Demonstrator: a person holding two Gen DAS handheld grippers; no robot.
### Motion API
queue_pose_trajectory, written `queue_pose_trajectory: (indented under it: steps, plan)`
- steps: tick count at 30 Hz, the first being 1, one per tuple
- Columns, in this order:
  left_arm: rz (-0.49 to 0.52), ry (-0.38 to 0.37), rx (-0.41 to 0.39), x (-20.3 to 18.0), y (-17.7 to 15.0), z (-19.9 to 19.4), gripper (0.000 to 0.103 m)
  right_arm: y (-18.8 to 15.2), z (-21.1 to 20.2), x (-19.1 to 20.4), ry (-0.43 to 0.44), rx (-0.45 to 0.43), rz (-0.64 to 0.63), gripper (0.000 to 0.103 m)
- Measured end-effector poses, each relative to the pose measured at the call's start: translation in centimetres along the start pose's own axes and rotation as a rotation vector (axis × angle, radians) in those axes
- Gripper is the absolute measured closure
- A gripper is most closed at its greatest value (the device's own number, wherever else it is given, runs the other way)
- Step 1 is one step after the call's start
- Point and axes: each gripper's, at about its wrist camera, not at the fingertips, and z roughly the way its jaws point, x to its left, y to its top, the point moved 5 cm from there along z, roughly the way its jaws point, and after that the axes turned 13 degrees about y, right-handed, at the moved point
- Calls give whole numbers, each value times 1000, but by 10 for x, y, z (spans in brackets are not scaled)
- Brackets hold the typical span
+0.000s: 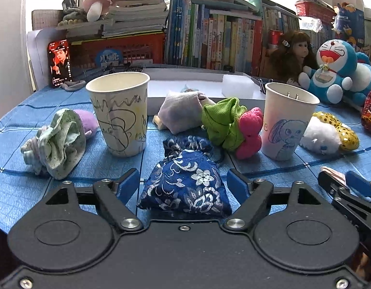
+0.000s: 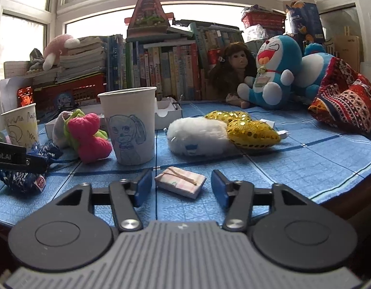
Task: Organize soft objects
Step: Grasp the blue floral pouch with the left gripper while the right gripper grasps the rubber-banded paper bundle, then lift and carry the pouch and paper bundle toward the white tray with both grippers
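left gripper (image 1: 183,183) gaping around blue pouch (image 1: 185,187) (untouched) | right gripper (image 2: 181,187) straddling small packet (image 2: 180,184), unclenched | squeezing gently, mid-body, is advisable

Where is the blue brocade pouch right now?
The blue brocade pouch lies on the blue tablecloth between the open left gripper fingers, just in front of the scribbled paper cup and the green cloth.

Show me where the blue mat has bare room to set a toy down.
Most room: the mat right of the gold heart, below the patterned cloth. A smaller patch lies in front of the green rag. Crowded: between the two cups, around the pouch.
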Motion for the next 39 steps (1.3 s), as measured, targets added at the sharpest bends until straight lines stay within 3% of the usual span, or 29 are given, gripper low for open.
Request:
queue_pose_trajectory:
  steps: [7,10,16,25,39]
  plan:
    - [31,7,7,-6,1,13,22,1,2,0,-43,-5,49,26]
    - [19,-5,34,-7,-1,19,27,2,4,2,-68,-10,74,26]
    - [-2,-12,40,-5,-1,20,34,2,11,6,-55,10,50,52]
    - [-33,-27,32,0,4,14,55,9,8,2,-4,2,26,53]
    - [-46,-112,-112,5,56,-37,57,67,-3,-22,19,-115,98,53]
